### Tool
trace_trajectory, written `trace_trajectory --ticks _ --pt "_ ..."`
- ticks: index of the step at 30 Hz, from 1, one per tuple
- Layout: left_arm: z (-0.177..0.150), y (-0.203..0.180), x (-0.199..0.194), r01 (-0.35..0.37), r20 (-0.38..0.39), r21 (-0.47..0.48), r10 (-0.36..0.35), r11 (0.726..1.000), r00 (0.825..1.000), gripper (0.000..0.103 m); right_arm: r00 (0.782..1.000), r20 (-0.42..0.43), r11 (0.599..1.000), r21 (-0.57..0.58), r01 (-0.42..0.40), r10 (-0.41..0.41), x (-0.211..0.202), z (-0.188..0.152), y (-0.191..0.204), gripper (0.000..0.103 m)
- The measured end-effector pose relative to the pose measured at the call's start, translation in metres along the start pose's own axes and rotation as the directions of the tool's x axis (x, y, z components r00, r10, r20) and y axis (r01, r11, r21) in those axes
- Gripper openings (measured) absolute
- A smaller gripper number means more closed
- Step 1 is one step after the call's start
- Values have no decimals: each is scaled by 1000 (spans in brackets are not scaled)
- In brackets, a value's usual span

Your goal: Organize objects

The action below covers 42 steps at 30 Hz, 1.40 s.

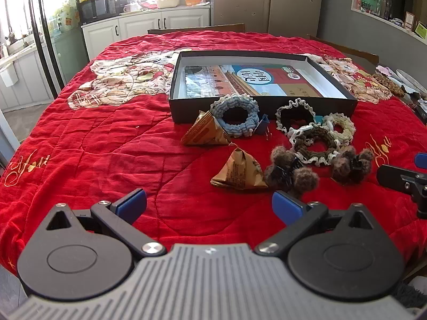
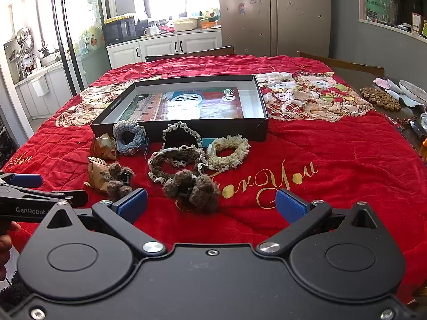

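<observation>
scrunchies (image 1: 234, 118) and clips (image 1: 291, 172) lie before black box (image 1: 263, 105) (lidless).

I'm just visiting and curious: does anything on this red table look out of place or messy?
Nothing is spilled or broken. The scrunchies, like the blue scrunchie and brown scrunchie, lie jumbled and overlapping in front of the black box, not inside it. Two fuzzy hair clips and two paper packets lie loose nearby.

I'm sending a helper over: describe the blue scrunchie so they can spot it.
Find the black box on the red quilt. The blue scrunchie leans against its front wall at the left, beside a brown paper pyramid. It is the only blue ring; the others are black, brown or cream.
</observation>
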<state>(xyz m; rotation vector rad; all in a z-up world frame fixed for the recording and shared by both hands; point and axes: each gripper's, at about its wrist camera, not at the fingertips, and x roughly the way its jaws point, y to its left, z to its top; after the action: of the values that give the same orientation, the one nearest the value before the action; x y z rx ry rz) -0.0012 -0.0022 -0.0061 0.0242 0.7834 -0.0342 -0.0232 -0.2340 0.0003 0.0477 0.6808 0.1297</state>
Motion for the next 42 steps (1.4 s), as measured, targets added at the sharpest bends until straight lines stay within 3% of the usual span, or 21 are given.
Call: trace_trajectory --ticks 31,38,42 --pt "0 -2 8 22 -26 21 -21 1000 999 103 1000 -23 1000 -4 -4 4 8 -2 -1 102" --pt "0 -3 11 48 8 64 -49 997 999 103 1000 4 999 -38 -28 28 9 -2 -4 99" --pt "1 -4 14 102 13 87 -103 991 995 103 998 23 997 -67 -49 50 11 -2 -5 94"
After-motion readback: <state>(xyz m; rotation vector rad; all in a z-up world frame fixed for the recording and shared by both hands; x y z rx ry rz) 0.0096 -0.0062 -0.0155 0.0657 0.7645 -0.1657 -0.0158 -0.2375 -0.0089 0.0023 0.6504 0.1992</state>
